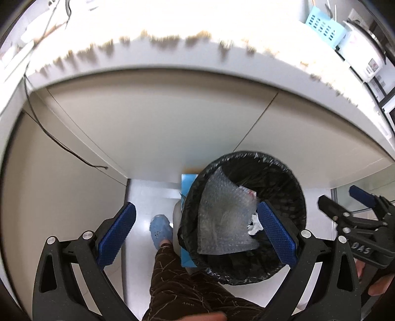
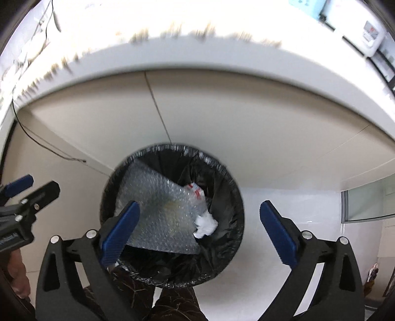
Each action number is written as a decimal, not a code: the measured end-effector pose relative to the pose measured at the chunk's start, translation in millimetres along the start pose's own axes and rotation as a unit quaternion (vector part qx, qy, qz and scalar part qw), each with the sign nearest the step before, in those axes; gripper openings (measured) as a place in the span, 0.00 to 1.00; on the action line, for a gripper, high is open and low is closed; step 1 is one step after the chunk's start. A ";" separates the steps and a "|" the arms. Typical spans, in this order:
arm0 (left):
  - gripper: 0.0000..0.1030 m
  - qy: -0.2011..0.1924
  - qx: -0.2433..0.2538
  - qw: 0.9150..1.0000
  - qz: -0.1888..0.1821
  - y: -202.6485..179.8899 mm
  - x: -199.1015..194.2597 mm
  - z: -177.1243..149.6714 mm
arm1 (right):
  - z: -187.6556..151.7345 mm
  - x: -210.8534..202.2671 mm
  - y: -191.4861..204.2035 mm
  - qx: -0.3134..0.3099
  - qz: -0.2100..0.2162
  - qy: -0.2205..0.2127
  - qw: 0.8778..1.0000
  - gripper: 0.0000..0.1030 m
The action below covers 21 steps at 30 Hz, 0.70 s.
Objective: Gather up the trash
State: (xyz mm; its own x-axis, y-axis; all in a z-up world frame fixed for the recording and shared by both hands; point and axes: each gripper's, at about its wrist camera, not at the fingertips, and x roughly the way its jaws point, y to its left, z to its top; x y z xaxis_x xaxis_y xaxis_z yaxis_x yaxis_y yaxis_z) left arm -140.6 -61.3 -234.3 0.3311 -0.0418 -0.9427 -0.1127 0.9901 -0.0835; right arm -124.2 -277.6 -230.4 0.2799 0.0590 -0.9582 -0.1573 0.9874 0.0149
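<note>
Both grippers, left gripper and right gripper, have fingers apart and empty over the black-lined trash bin; bubble wrap sheet and crumpled white paper lie inside: light, soft, crushable, pinch any loose edge.

Open bin mouth below, bubble wrap across half, desk edge overhead.

Overexposed tabletop, motion blur, fisheye edges
</note>
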 end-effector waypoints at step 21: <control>0.94 -0.095 0.004 0.995 -0.017 -6.6 -203.0 63.8 | 59.4 -227.9 -0.7 0.022 0.010 -0.147 0.989 0.91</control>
State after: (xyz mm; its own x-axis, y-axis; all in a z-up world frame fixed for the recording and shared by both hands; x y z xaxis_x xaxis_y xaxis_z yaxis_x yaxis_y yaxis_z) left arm -147.3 -50.8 -21.8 0.5058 -0.0498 -0.8612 -0.0906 0.9897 -0.1105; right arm -131.6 -283.0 4.9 0.5420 0.1122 -0.8328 -0.1261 0.9907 0.0515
